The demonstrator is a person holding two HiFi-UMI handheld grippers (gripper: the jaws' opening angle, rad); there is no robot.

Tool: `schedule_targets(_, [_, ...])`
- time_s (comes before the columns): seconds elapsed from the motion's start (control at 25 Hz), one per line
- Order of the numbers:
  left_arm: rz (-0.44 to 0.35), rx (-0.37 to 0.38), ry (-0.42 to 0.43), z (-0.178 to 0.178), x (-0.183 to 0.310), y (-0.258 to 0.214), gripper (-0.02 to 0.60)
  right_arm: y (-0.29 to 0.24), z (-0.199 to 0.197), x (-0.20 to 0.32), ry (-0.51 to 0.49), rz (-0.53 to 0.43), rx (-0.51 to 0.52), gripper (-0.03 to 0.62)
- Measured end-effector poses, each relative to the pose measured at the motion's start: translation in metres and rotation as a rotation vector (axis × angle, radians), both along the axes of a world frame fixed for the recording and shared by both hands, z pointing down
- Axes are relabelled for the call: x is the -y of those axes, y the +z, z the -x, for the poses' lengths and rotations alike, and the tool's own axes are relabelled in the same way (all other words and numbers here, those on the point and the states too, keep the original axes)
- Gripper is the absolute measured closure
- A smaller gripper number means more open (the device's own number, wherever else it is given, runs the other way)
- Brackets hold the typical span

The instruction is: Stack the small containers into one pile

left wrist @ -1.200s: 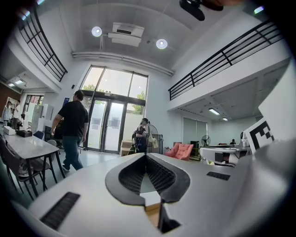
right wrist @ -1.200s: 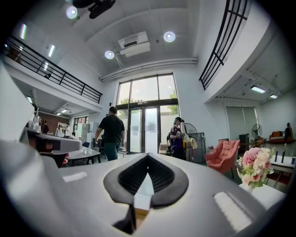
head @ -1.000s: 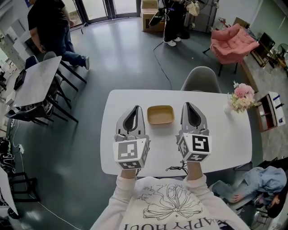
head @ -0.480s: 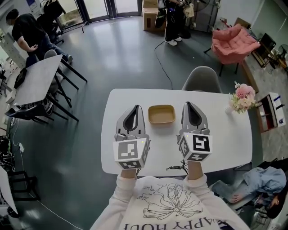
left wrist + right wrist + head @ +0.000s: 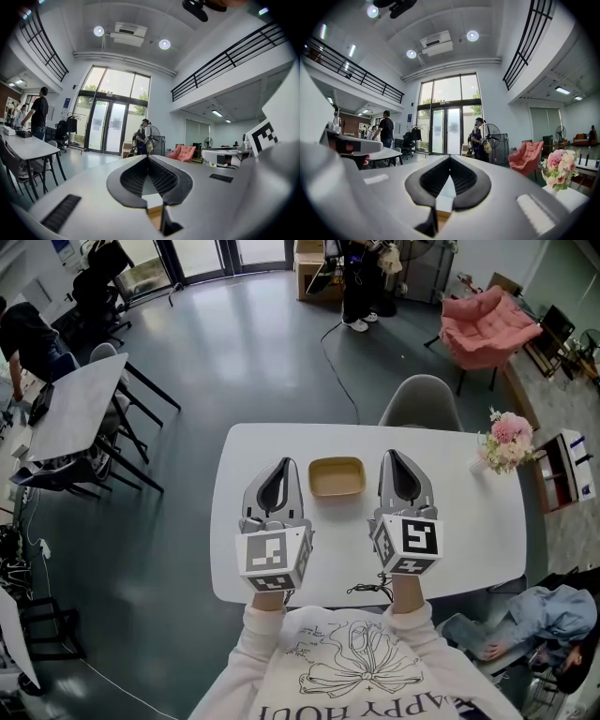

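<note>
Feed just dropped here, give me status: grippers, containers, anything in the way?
Left gripper shut, empty. Right gripper shut, empty. Tan container on table between them, neither touching it. Nothing blocking.

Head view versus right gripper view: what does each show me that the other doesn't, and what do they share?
Only the head view: the tan container in plain sight on the white table, lying between the left tool and the right tool, both shut and empty.
Only the right gripper view: the ceiling lights and the balcony railing overhead.
Both: the pink flowers, the pink armchair and a person standing by the doors.
</note>
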State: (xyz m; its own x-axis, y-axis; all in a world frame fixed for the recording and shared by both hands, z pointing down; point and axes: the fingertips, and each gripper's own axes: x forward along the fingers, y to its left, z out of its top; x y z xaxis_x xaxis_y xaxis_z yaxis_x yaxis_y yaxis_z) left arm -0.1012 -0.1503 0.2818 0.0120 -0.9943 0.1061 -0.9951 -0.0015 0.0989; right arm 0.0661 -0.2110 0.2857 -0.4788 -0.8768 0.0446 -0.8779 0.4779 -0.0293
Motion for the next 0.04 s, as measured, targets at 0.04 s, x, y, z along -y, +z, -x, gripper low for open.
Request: schedule_targets(0.04, [-0.001,0.0,-0.001,0.0,0.0008,0.0001,0.574,0.0001,0.0,0.0008,-0.001,-0.001,0.0,0.582])
